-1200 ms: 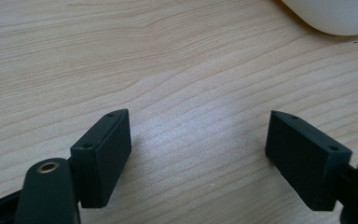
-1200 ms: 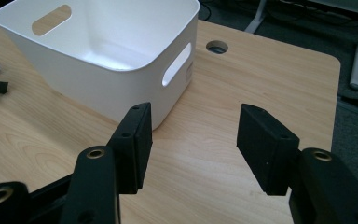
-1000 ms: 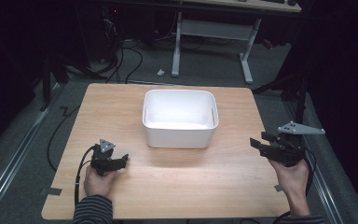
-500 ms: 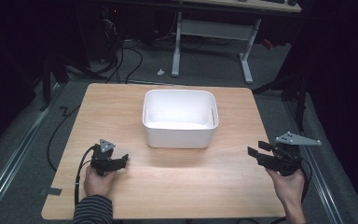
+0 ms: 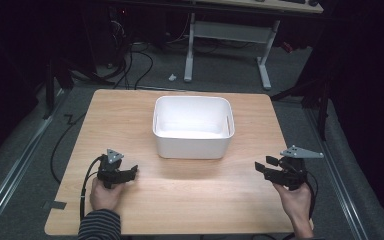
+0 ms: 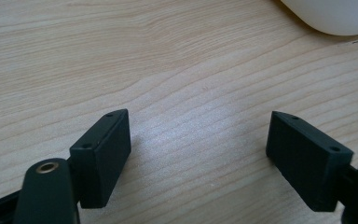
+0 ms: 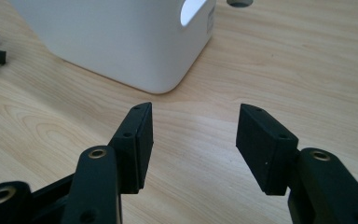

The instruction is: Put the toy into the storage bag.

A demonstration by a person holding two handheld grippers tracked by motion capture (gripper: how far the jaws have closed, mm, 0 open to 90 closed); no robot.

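Light wood desk [image 5: 180,200] carries one white plastic bin [image 5: 192,127], centred toward the far half, long axis left to right, open side up, apparently empty. It is probably light, rigid and smooth-walled; grip at the rim or the end handle slot. Left tongs [image 5: 130,172] near left, right tongs [image 5: 266,166] near right: both wide open, holding nothing.

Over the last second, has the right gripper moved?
Yes. The right gripper came toward the person's edge and slightly inward, judged against the white bin.
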